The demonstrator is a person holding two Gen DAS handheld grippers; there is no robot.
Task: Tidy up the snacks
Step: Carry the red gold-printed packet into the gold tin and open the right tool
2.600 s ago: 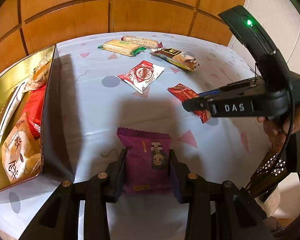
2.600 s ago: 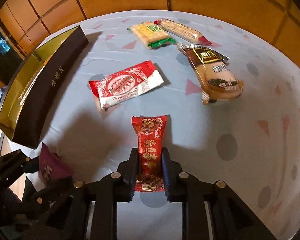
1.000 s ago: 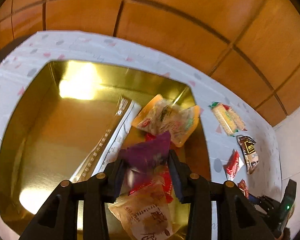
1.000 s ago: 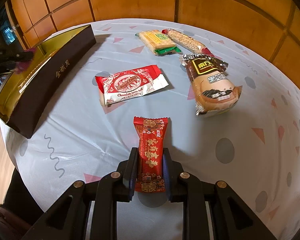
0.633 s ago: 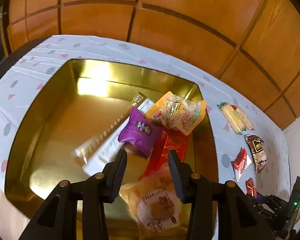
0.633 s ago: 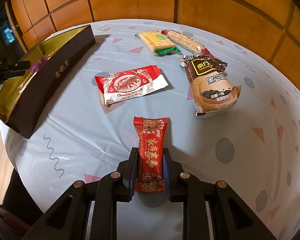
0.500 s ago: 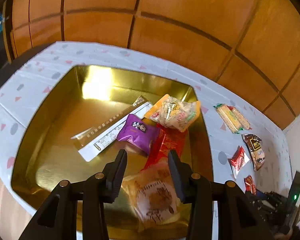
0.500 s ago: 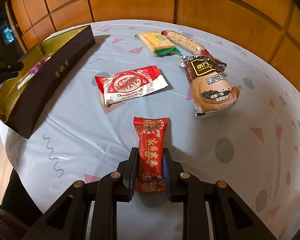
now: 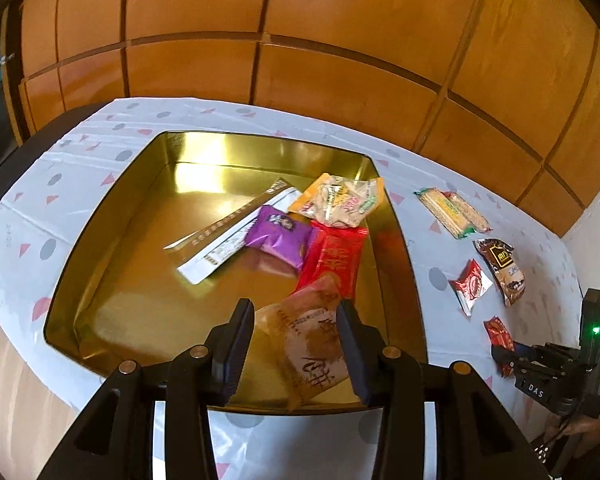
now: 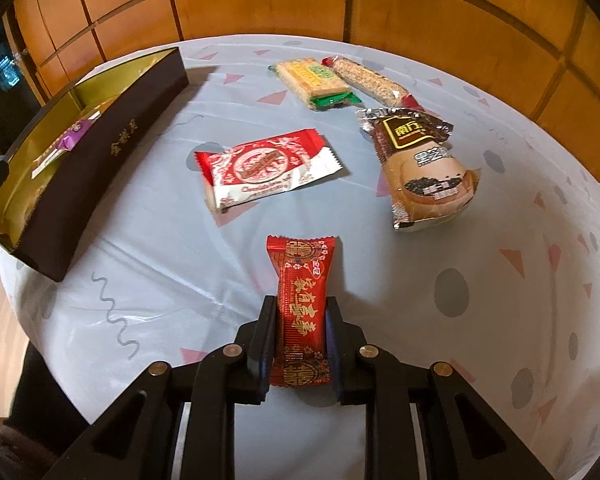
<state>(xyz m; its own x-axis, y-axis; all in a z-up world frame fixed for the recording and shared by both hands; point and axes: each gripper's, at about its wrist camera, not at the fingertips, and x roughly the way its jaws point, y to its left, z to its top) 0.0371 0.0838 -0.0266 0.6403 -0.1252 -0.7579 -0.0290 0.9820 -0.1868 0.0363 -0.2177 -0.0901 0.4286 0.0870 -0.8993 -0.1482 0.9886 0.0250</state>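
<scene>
- The table (image 10: 500, 320) wears a smooth, pale plastic cloth printed with grey dots, pink triangles and thin squiggles; faint fold creases run across it.
- Behind the far edge stands a wall of glossy orange-brown wooden panels (image 9: 340, 40), split by dark grooves; a white wall strip shows at the far right of the left wrist view.
- A shallow rectangular box (image 9: 112, 216) sits at the left of the table: mirror-bright gold inside, matte dark brown outside with gold characters on its side wall.
- Inside the box, toward its right half, lie a puffy purple packet (image 9: 278, 236), a long flat white-and-brown sachet (image 9: 228, 236), a crinkled clear-and-orange bag (image 9: 340, 200), a shiny red wrapper (image 9: 334, 258) and a pale orange pastry pack (image 9: 312, 344) nearest the camera.
- The left gripper (image 9: 296, 344) hovers above the near edge of the box, its jaws spread with nothing pinched between them.
- The right gripper (image 10: 300, 336) points down at the cloth, jaws pinching a slim red candy packet (image 10: 302, 304) with gold characters, which lies flat on the table.
- Farther off on the cloth: a red-and-white chocolate roll pack (image 10: 266, 168) to the left, a brown glossy bread pack (image 10: 420, 164) to the right, and at the far side a green-ended cracker pack (image 10: 312, 80) beside a grainy cereal bar (image 10: 370, 82).
</scene>
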